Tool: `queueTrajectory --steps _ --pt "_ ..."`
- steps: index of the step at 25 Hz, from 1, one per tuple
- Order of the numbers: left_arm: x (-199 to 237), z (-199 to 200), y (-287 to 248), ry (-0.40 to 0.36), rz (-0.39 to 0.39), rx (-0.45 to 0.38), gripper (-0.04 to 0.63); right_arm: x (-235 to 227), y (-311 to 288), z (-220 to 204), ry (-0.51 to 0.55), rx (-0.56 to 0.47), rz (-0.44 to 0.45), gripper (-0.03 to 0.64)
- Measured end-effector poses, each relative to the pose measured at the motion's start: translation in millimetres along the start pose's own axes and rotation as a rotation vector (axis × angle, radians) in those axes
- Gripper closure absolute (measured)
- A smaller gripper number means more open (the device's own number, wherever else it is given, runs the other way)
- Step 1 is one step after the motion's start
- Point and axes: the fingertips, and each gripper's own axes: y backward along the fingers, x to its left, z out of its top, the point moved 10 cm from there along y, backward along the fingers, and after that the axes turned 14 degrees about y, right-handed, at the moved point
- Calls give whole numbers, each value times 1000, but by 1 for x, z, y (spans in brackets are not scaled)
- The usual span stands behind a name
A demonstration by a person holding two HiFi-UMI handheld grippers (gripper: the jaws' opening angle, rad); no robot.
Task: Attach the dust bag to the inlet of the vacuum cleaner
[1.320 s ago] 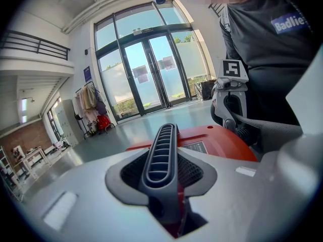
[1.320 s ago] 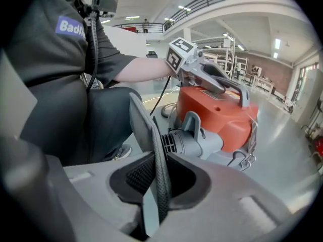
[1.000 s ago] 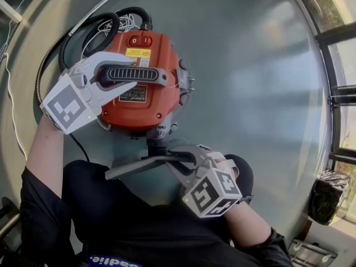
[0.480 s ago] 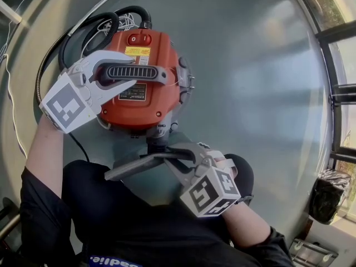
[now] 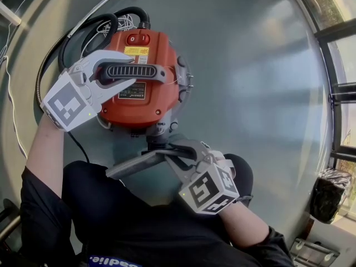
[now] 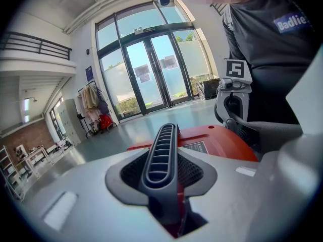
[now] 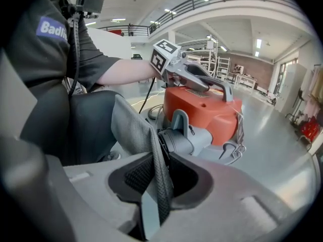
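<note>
The red vacuum cleaner (image 5: pixel 142 102) stands on the grey floor. My left gripper (image 5: pixel 133 71) is shut on its ribbed grey handle (image 5: pixel 139 72), which fills the jaws in the left gripper view (image 6: pixel 160 155). The grey dust bag (image 5: pixel 130 166) sticks out flat from the grey inlet (image 5: pixel 157 139) on the vacuum's near side. My right gripper (image 5: pixel 171 152) has the bag's fabric (image 7: pixel 133 130) pinched next to the inlet (image 7: pixel 179 140). Its jaws are opening, and the fabric still fills the gap between the tips.
A black hose (image 5: pixel 83 32) coils behind the vacuum, with a metal wand (image 5: pixel 105 1) and a white cable (image 5: pixel 11 110) to the left. The person's dark-clad legs (image 5: pixel 111 216) lie right under the bag. Metal latches (image 5: pixel 186 85) hang on the vacuum's right side. Window frames (image 5: pixel 339 93) stand far right.
My right gripper has rolled a little and edged left, and the bag has tilted slightly with it. The left gripper and the vacuum have kept still.
</note>
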Motion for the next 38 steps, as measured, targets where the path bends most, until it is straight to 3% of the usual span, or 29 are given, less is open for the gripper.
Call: queueTrajectory --steps 7,12,17,21,26,38 --pt "1 0 0 -2 1 7 453 -1 0 -3 -2 13 2 534" --pt "1 1 0 -1 -7 11 451 0 2 -6 20 21 -27 483" --pt "1 1 0 8 -3 14 450 5 3 -8 27 38 1 468" --pt "1 1 0 10 -6 13 448 10 6 -12 30 61 44 416" --pt "3 -2 0 26 7 2 445 7 20 -12 16 35 40 416" --pt "-1 12 24 -46 13 60 407 1 44 19 35 -77 61 416"
